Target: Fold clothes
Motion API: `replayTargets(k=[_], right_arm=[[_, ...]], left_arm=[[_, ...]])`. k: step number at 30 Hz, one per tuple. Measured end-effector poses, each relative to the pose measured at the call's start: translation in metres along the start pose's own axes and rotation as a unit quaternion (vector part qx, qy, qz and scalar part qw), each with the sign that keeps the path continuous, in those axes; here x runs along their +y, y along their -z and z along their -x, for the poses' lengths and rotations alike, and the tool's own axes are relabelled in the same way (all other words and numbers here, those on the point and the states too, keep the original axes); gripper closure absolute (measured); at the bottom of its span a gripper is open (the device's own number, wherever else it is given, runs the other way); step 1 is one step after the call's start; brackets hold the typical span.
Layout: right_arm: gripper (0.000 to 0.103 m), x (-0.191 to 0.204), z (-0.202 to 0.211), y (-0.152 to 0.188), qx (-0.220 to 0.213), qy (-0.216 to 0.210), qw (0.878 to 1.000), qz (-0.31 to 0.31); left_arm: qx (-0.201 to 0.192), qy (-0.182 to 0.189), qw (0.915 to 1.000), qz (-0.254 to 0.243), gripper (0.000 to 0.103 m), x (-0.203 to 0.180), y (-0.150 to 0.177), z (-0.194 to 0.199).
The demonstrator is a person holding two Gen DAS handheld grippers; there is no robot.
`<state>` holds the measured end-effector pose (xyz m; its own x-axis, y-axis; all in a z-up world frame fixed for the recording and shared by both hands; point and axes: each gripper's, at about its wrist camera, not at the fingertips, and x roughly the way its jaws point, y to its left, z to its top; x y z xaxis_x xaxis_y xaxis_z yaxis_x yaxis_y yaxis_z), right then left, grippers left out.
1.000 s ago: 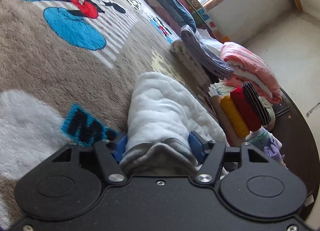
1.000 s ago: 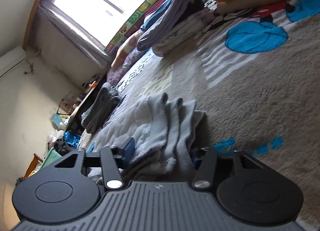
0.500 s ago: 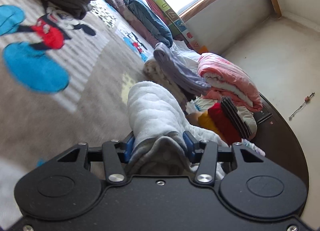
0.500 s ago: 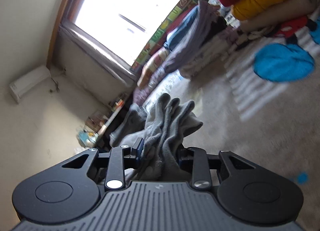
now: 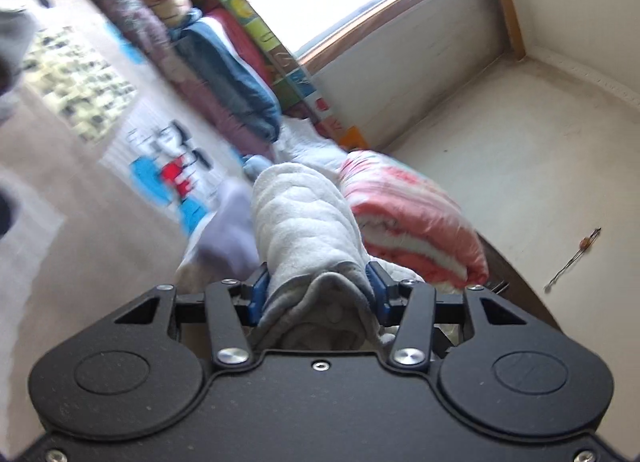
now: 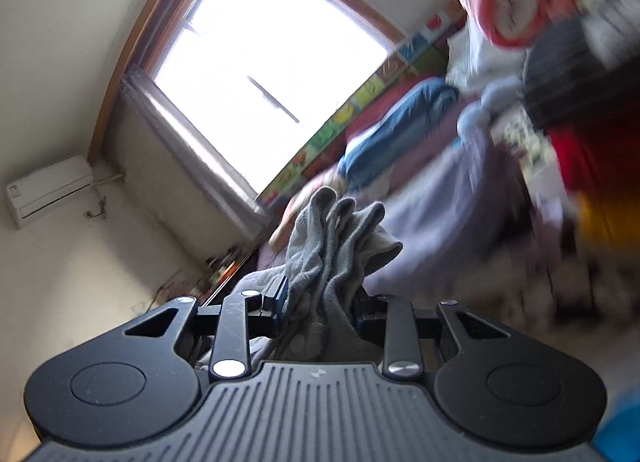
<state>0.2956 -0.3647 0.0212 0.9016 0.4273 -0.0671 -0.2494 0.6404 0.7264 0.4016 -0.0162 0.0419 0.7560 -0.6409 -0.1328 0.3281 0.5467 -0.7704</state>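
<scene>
A light grey quilted garment (image 5: 304, 230) is bunched between the blue pads of my left gripper (image 5: 316, 294), which is shut on it and holds it up off the blanket. In the right wrist view my right gripper (image 6: 320, 302) is shut on another bunched part of the same grey garment (image 6: 336, 238), with its folds sticking up past the fingers. Both views are tilted upward and blurred.
A beige cartoon-print blanket (image 5: 100, 202) covers the bed on the left. Folded clothes are piled along the wall: a pink striped bundle (image 5: 408, 218), a blue one (image 5: 232, 74), a lilac one (image 6: 452, 202). A bright window (image 6: 260, 62) and an air conditioner (image 6: 48, 190) are behind.
Both grippers have lifted the grey garment up off the blanket and tilted upward; the views have swung from the blanket toward the window and clothes pile.
</scene>
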Motion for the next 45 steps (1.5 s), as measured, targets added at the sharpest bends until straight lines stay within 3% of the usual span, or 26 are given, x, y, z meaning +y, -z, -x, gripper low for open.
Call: replayTargets(k=[6, 11, 13, 15, 20, 23, 28, 32, 34, 36, 39, 41, 43, 45], right_arm=[[0.071, -0.012, -0.065, -0.071, -0.045, 0.030, 0.998, 0.026], [0.071, -0.048, -0.103, -0.080, -0.077, 0.084, 0.993, 0.015], [0.070, -0.067, -0.124, -0.072, -0.055, 0.135, 0.989, 0.011], [0.071, -0.079, -0.135, -0.063, -0.034, 0.176, 0.984, 0.024], [0.069, -0.109, -0.162, -0.040, 0.017, 0.275, 0.960, 0.058], [0.063, -0.098, -0.156, -0.045, 0.014, 0.267, 0.961, 0.066], [0.034, -0.059, -0.143, -0.055, 0.003, 0.268, 0.958, 0.099], [0.028, -0.027, -0.128, -0.059, 0.005, 0.267, 0.957, 0.118], [0.015, -0.015, -0.118, -0.061, 0.015, 0.265, 0.957, 0.115], [0.010, -0.005, -0.109, -0.061, 0.029, 0.268, 0.956, 0.114], [0.000, 0.009, -0.098, -0.059, 0.049, 0.277, 0.952, 0.119], [0.000, 0.018, -0.091, -0.058, 0.062, 0.283, 0.949, 0.122], [0.000, 0.028, -0.084, -0.057, 0.075, 0.289, 0.946, 0.125], [0.000, 0.035, -0.077, -0.055, 0.086, 0.295, 0.943, 0.126]], left_arm=[[-0.005, 0.035, 0.9994, 0.002, 0.056, 0.006, -0.052, -0.077], [0.000, 0.051, 0.9984, 0.024, 0.056, 0.035, -0.053, -0.134], [0.049, -0.029, 0.9984, -0.001, 0.055, 0.052, -0.040, -0.163], [0.093, -0.102, 0.9901, -0.024, 0.054, 0.068, -0.027, -0.190], [0.089, -0.093, 0.9910, -0.037, 0.049, 0.073, -0.019, -0.178], [0.088, -0.102, 0.9893, -0.056, 0.047, 0.060, -0.023, -0.165], [0.076, -0.124, 0.9854, -0.088, 0.026, 0.031, -0.031, -0.139], [0.081, -0.148, 0.9737, -0.154, 0.016, 0.001, -0.029, -0.122], [0.083, -0.159, 0.9660, -0.186, 0.007, -0.015, -0.028, -0.114], [0.089, -0.176, 0.9557, -0.218, 0.000, -0.030, -0.024, -0.107], [0.108, -0.202, 0.9387, -0.258, 0.000, -0.046, -0.015, -0.105], [0.100, -0.224, 0.9292, -0.277, 0.000, -0.057, -0.008, -0.101], [0.092, -0.237, 0.9232, -0.288, 0.000, -0.067, -0.004, -0.093], [0.084, -0.234, 0.9248, -0.288, 0.000, -0.076, -0.001, -0.083]])
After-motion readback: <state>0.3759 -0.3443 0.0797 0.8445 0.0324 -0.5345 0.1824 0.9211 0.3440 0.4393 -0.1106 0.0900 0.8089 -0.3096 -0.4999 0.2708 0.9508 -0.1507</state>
